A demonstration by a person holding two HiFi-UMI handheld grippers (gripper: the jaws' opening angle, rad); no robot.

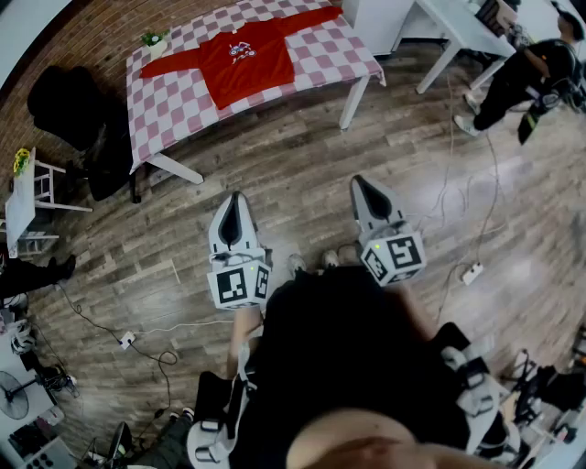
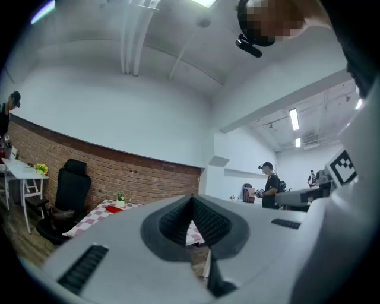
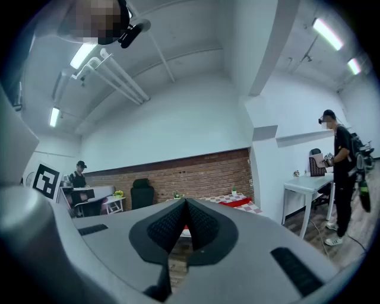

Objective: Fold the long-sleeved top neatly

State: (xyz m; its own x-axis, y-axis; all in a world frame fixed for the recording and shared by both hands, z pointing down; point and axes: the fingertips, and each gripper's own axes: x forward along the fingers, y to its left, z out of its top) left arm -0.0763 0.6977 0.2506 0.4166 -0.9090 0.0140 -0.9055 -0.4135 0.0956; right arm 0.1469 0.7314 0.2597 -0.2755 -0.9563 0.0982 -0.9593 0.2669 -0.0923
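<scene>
A red long-sleeved top (image 1: 247,55) lies spread flat, sleeves out to both sides, on a table with a pink-and-white checked cloth (image 1: 169,105) at the top of the head view. My left gripper (image 1: 235,203) and right gripper (image 1: 365,188) hang over the wooden floor well short of the table, both pointing towards it. Both are shut with nothing between the jaws. In the left gripper view the left gripper (image 2: 191,199) shows the checked table (image 2: 98,214) far off; in the right gripper view the right gripper (image 3: 184,205) shows a red sleeve (image 3: 234,202) at the table's end.
A black office chair (image 1: 69,105) stands left of the checked table, a white side table (image 1: 23,197) further left. A white desk (image 1: 458,27) and a person in black (image 1: 522,73) are at the top right. Cables and a power strip (image 1: 472,272) lie on the floor.
</scene>
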